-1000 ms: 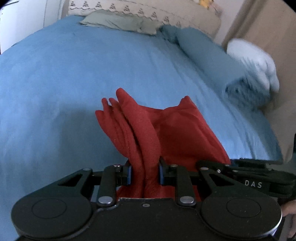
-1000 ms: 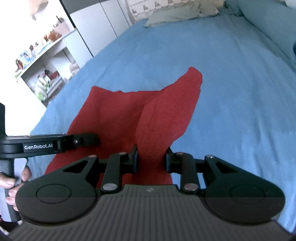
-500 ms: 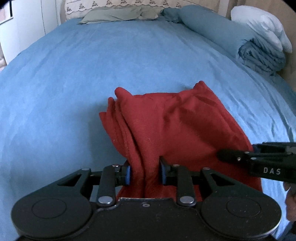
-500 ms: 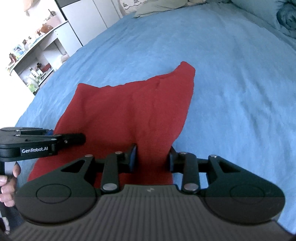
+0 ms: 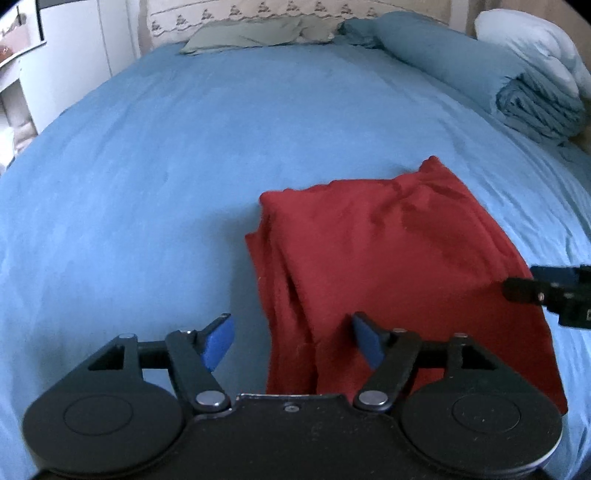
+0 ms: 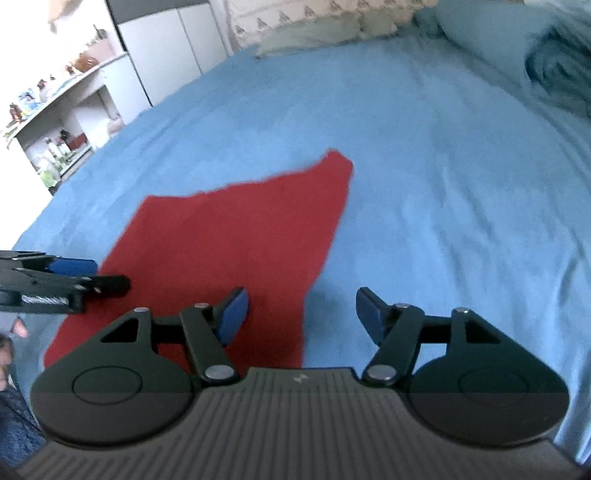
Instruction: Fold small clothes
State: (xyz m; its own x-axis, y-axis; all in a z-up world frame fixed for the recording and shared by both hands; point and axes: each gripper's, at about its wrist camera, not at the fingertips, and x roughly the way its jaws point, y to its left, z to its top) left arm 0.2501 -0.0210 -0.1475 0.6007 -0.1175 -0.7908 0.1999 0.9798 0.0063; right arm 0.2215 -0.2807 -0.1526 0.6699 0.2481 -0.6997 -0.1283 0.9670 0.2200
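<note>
A small red garment lies folded on the blue bedspread, its left side bunched in pleats. My left gripper hovers over its near left corner, jaws opening; the cloth lies between the blue pads without touching them. In the right wrist view the same red garment spreads flat. My right gripper is over its near right edge, jaws opening, the cloth's edge loose between them. Each gripper shows at the other view's side: the right one, the left one.
A rolled blue duvet and a white pillow lie at the far right of the bed. A grey-green pillow sits at the headboard. White shelves with small items stand left of the bed. A person's hand shows at the left.
Both grippers have let go of the red garment and their jaws have spread wide. The garment, held up in pleats before, has come down and now lies flat on the bed.
</note>
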